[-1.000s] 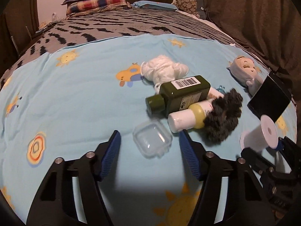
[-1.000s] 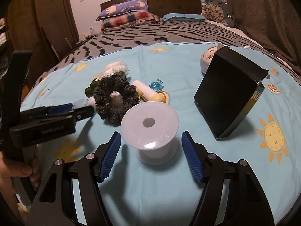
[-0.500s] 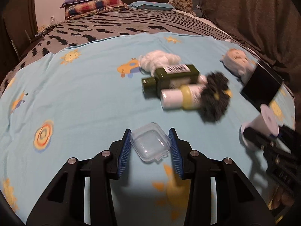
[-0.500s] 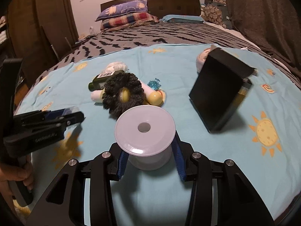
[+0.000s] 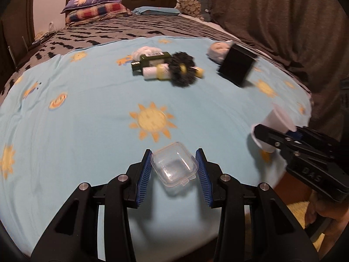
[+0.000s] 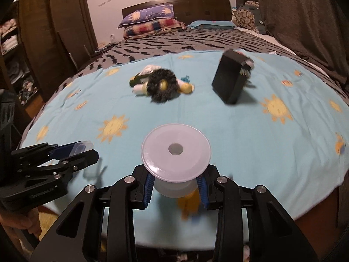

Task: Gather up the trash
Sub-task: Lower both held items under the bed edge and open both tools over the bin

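Note:
My left gripper (image 5: 173, 171) is shut on a small clear plastic box (image 5: 174, 166), held above the near part of the blue sun-print sheet (image 5: 87, 113). My right gripper (image 6: 175, 187) is shut on the core of an empty white plastic spool (image 6: 176, 152), whose round flange faces the camera. From the left wrist view the right gripper (image 5: 274, 136) and its spool (image 5: 276, 120) show at the right edge; from the right wrist view the left gripper (image 6: 72, 152) with the clear box (image 6: 81, 146) shows at the left. Both are lifted off the sheet.
Farther up the bed lie a dark green bottle (image 5: 153, 60), a white and yellow tube (image 5: 156, 73), a black scrunchie (image 5: 182, 71), white tissue (image 5: 145, 50), a black box (image 5: 236, 66) and a small doll (image 5: 218, 49). Pillows (image 5: 96, 8) sit at the headboard. A curtain (image 5: 283, 21) hangs at right.
Both grippers closed on their objects, the left on the clear box and the right on the spool, then lifted them and drew back toward the near edge of the bed.

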Demonstrator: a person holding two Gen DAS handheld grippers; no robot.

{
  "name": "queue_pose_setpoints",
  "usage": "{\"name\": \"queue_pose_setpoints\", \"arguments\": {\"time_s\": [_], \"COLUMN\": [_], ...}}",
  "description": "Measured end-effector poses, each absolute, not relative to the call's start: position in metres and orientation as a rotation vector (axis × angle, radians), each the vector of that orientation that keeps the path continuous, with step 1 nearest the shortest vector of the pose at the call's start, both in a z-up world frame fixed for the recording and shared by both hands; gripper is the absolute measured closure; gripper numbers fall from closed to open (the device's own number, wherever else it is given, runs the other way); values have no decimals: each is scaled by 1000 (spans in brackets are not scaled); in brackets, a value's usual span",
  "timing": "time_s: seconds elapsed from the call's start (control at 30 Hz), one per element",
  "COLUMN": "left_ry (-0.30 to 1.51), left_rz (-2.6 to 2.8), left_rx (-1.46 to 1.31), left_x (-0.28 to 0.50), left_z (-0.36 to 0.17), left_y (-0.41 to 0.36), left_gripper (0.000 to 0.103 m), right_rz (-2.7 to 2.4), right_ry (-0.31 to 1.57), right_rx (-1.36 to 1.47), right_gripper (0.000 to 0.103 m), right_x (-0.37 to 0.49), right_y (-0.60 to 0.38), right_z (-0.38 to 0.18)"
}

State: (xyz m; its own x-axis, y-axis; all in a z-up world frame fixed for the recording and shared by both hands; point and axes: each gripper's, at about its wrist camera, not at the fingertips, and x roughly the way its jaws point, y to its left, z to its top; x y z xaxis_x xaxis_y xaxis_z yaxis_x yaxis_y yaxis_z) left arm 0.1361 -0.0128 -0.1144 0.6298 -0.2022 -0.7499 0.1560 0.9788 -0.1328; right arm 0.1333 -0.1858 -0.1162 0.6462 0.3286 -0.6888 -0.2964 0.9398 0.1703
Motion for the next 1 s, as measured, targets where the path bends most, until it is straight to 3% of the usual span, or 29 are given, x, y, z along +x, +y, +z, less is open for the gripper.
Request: {"name": "queue_pose_setpoints", "arguments": {"time_s": [0.4,1.0], "left_ry": [898,1131], "left_rz": [-314,-340], "left_rx": [-83,-79], "left_x": [48,9], "left_z": [-144,-257], "left_y": [-43,-58], "left_gripper": [64,64], "right_rz": [359,349], "right_ry": [847,1077], "right_rx": [50,27], "right_gripper": [68,68], "right_x": [53,24], "right_y": [-210,-198], "right_z": [-146,-243]}}
